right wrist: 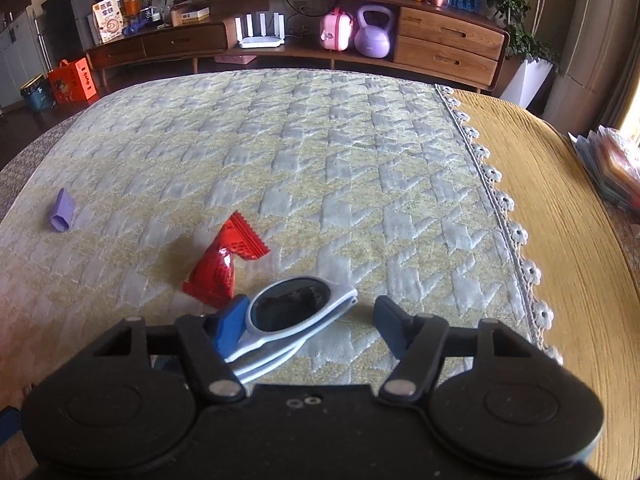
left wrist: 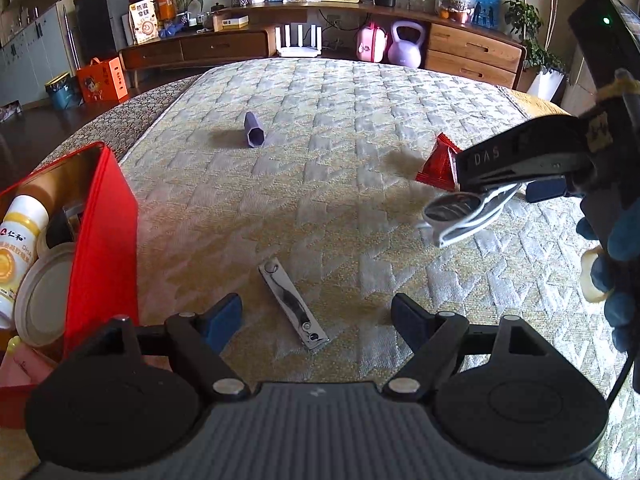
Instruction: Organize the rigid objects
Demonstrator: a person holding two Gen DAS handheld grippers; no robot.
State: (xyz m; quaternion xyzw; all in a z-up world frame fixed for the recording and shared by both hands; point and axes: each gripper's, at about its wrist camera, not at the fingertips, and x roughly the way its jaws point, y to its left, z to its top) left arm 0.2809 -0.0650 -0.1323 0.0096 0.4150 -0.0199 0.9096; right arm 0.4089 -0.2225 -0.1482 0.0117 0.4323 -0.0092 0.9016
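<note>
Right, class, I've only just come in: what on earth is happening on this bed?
A person with two handheld grippers is tidying small items into a red box. The right gripper has folded sunglasses between its open jaws, not yet clamped. The left gripper hovers open over nail clippers.

Sunglasses (right wrist: 298,312) between gripper (right wrist: 310,326) fingers, red block (right wrist: 224,268) beside.

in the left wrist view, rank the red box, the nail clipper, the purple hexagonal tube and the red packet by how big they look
1. red box, by far the largest, though it sits close to the camera
2. nail clipper, also near
3. purple hexagonal tube and red packet: they look about alike, and the packet is partly hidden, so no ranking between them
</note>
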